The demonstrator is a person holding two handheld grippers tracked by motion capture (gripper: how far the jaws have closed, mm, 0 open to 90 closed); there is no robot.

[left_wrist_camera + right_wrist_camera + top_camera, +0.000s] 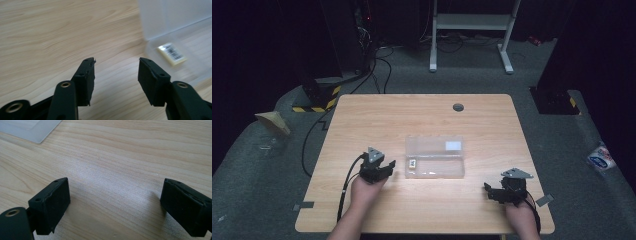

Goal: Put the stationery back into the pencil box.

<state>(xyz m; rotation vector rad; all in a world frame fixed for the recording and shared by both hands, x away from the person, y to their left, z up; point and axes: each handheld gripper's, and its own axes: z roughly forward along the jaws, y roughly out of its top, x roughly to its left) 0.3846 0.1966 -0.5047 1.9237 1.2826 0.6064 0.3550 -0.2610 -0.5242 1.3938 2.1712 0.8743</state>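
A: A dark room is seen around a light wooden table (362, 115), with a white frame standing behind it on the grey floor. What is laid out on the table?

B: A clear plastic box (435, 157) is seen near the middle, lying flat. A small barcode label (412, 163) is stuck at its left end, and a white label (453, 145) is seen near its far right corner.

A: How are the tools placed?

B: The left gripper (388, 165) is held just beside the left end of the box, not touching it. Its jaws are parted to a moderate gap, with nothing between them; bare wood is seen there in the left gripper view, with the box wall up to the right. The right gripper (488, 192) is rested near the front right corner of the table, apart from the box, jaws spread wide and empty.

A: How should the step be done well?

B: The box seems to be the thing being approached. The left jaws should probably be lined up squarely with the end wall before closing, since thin clear plastic is likely to flex or slide. The box could be steadied from the right side by the other gripper.
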